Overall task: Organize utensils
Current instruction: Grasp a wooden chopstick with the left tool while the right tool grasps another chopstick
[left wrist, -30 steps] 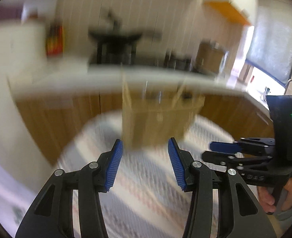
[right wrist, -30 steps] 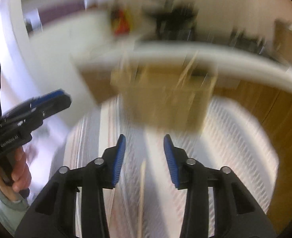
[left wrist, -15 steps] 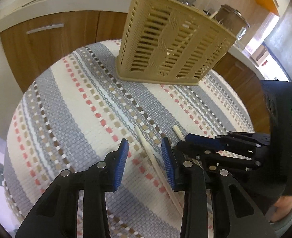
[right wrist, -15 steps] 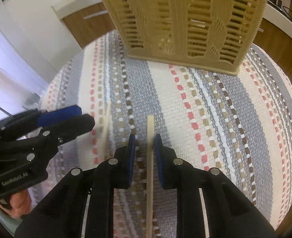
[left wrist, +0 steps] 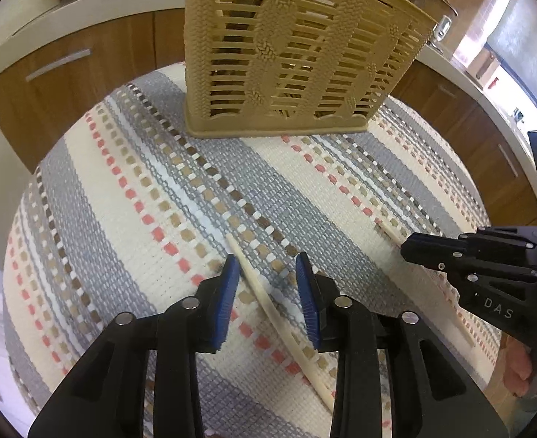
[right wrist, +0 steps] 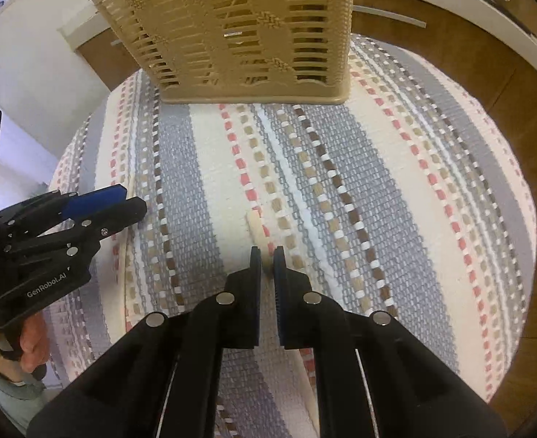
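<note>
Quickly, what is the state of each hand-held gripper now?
Left hand-held gripper: open, straddling a chopstick on the cloth.
Right hand-held gripper: closed on the other chopstick.

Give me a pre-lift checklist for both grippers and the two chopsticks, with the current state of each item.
1. right gripper shut on right chopstick: ok, the pads pinch it near its far end.
2. left gripper straddling left chopstick: ok, the stick lies between the open pads.
3. Left gripper closed on it: not ok, gaps on both sides.
4. Left chopstick centred: not ok, it lies closer to the left pad.
5. utensil basket upright on the striped cloth: ok.
6. Free slot in the basket: cannot tell, its top opening is out of view.
</note>
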The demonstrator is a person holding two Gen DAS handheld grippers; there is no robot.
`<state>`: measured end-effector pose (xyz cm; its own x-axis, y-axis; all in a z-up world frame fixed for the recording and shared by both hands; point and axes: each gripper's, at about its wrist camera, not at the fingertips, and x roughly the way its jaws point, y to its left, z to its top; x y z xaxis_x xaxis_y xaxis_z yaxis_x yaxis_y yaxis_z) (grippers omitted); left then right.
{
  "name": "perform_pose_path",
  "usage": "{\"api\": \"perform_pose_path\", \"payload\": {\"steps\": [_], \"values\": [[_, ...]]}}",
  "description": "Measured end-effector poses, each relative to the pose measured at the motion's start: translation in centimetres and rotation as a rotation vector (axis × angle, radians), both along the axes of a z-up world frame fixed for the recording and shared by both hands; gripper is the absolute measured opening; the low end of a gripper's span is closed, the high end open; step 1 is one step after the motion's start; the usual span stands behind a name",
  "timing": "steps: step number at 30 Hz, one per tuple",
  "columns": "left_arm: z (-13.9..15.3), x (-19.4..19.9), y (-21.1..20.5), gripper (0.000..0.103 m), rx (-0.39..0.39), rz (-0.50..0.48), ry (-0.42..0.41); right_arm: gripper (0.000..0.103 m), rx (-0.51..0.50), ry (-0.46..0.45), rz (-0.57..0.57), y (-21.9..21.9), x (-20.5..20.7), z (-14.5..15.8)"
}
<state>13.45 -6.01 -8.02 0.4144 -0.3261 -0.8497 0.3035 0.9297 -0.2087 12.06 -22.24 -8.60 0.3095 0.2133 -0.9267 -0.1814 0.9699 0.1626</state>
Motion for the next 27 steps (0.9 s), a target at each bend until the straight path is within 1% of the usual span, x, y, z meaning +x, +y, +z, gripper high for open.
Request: {"api": "perform_pose_path", "payload": {"steps": [4,8,10,11,12,14,17,20,22,25,27], "values": [[-0.1,0.0,-0.5,0.028,0.019,-0.020,-0.006,0.006,-0.041,-0.005,0.029,0.9,0.3,0.0],[-0.2,0.4,-1.1,0.028,0.032,-0.036,-0.008,0.008,-0.038,0.032,0.065,1.5,1.5,-0.2],[-0.3,0.5,-1.7,0.022,0.064,-0.050,-0.029,0.008,-0.034,0.046,0.076,1.5,1.6,-0.2],[-0.3,0.4,-1.9,0.014,0.084,-0.057,-0.043,0.008,-0.032,0.049,0.078,1.5,1.6,-0.3],[-0.4,0.5,-2.1,0.008,0.101,-0.064,-0.055,0.008,-0.030,0.054,0.080,1.4,1.7,-0.3],[-0.4,0.7,-1.9,0.007,0.087,-0.084,-0.058,0.008,-0.026,0.054,0.076,1.1,1.5,-0.3],[-0.5,1.1,-1.5,0.006,0.062,-0.096,-0.047,0.008,-0.005,0.055,0.055,-0.1,1.2,0.0],[-0.6,1.0,-1.5,0.006,0.063,-0.105,-0.051,0.005,0.040,0.051,0.001,-1.6,1.0,0.4],[-0.6,0.9,-1.4,0.006,0.067,-0.109,-0.054,0.005,0.067,0.044,-0.061,-2.7,0.9,0.8],[-0.6,1.0,-1.3,0.006,0.056,-0.108,-0.048,0.005,0.117,0.062,-0.143,-4.2,0.8,1.2],[-0.6,1.0,-1.1,0.006,0.046,-0.105,-0.041,0.005,0.119,0.068,-0.137,-4.7,0.7,1.3]]}}
